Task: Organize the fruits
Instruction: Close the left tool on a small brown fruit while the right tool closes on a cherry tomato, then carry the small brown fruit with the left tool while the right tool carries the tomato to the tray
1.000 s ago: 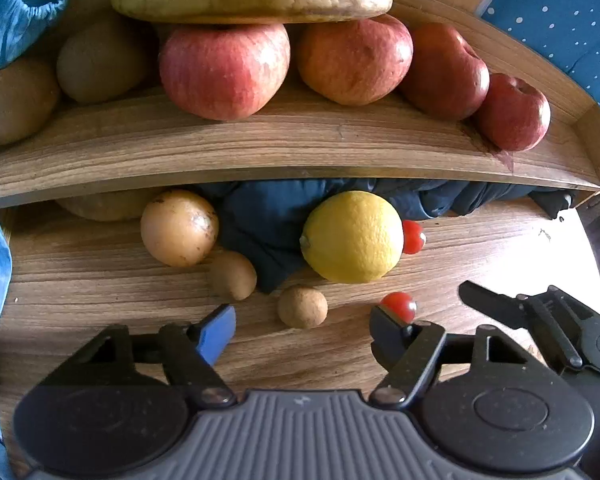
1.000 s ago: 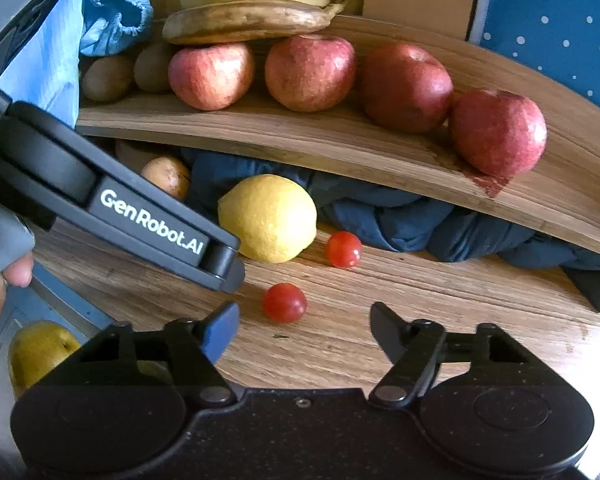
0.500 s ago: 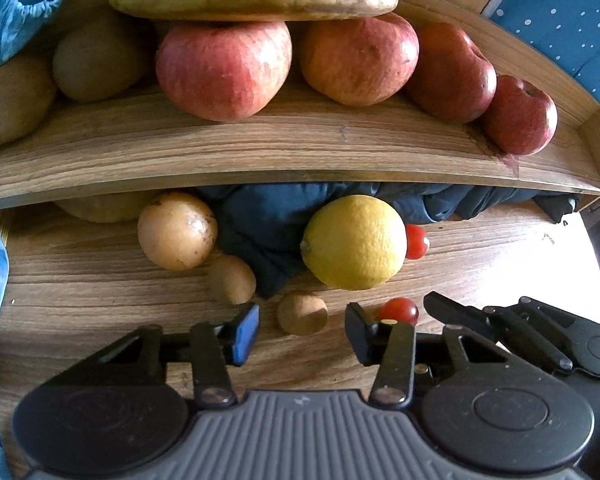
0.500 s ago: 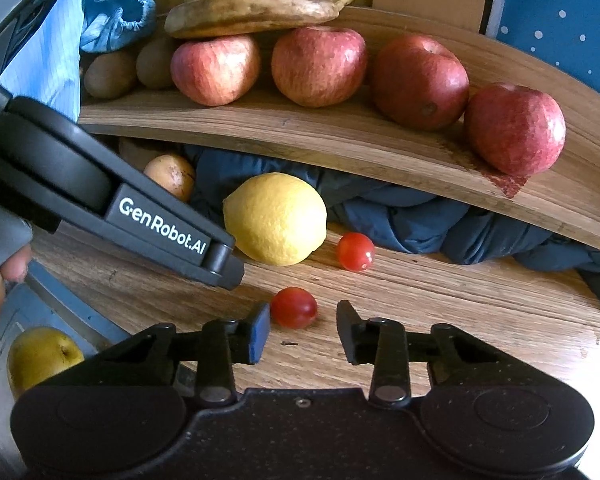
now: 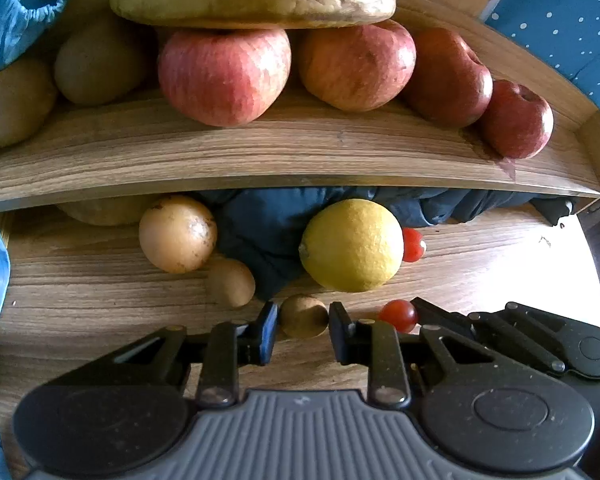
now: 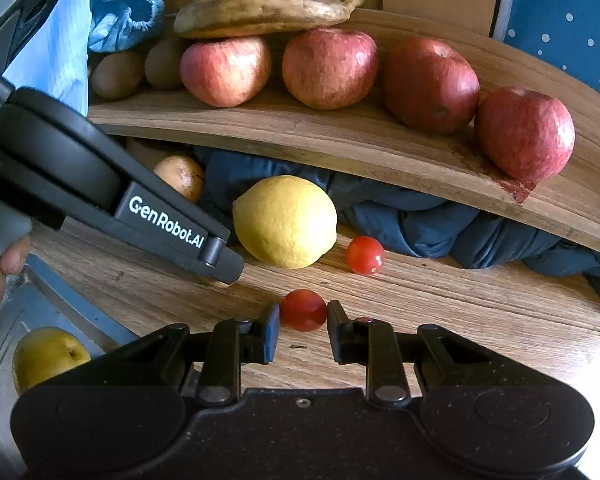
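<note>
Wooden counter (image 5: 480, 276), left gripper (image 5: 303, 318) pinching small brown fruit (image 5: 303, 316), right gripper (image 6: 303, 314) clamping cherry tomato (image 6: 303, 310)

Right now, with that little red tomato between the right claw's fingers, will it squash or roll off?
The tomato looks round and glossy, so it would probably roll or slip on the wooden board if nudged. Its thin skin likely bruises or bursts under a hard squeeze. The right gripper sits close on both sides, which should limit rolling.
</note>
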A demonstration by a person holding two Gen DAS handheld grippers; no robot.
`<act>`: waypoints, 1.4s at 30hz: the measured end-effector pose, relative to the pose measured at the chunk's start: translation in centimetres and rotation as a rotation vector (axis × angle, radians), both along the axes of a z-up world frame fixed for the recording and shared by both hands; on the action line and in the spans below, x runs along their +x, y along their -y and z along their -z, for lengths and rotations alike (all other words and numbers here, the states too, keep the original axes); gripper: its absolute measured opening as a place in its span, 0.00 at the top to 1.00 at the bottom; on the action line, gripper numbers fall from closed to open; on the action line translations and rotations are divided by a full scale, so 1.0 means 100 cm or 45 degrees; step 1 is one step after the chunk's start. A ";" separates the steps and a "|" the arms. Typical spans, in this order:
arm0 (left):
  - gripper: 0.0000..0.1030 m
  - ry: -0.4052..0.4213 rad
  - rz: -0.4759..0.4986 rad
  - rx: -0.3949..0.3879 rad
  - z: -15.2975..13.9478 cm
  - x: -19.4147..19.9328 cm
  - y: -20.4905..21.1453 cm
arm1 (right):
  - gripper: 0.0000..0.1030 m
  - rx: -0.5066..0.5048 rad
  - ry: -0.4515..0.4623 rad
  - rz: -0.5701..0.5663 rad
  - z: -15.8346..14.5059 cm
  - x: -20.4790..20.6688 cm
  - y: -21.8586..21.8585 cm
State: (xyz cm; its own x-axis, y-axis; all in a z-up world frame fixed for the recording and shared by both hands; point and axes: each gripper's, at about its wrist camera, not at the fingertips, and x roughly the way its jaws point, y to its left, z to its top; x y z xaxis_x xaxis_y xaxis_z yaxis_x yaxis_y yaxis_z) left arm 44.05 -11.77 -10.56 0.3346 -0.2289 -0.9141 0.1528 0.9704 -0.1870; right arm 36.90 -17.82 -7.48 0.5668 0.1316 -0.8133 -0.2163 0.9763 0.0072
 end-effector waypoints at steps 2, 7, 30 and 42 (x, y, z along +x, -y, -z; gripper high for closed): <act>0.71 0.006 0.004 -0.001 -0.003 -0.002 -0.001 | 0.74 0.002 0.005 0.000 -0.002 -0.002 0.001; 0.71 0.021 0.007 0.000 -0.009 -0.008 -0.001 | 0.74 0.004 0.021 0.005 -0.008 -0.007 0.002; 0.71 0.125 -0.053 -0.020 -0.045 -0.079 0.005 | 0.74 0.009 0.127 -0.065 -0.048 -0.074 0.005; 0.71 0.148 -0.157 -0.039 -0.055 -0.147 0.004 | 0.74 0.012 0.138 -0.193 -0.058 -0.131 -0.003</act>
State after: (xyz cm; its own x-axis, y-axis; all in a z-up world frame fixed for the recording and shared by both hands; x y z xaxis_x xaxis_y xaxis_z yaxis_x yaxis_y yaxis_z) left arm 29.38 -12.20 -5.03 0.4649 -0.2063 -0.8610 0.0548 0.9773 -0.2046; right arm 23.81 -17.54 -1.64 0.6240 0.2294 -0.7470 -0.3606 0.9326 -0.0149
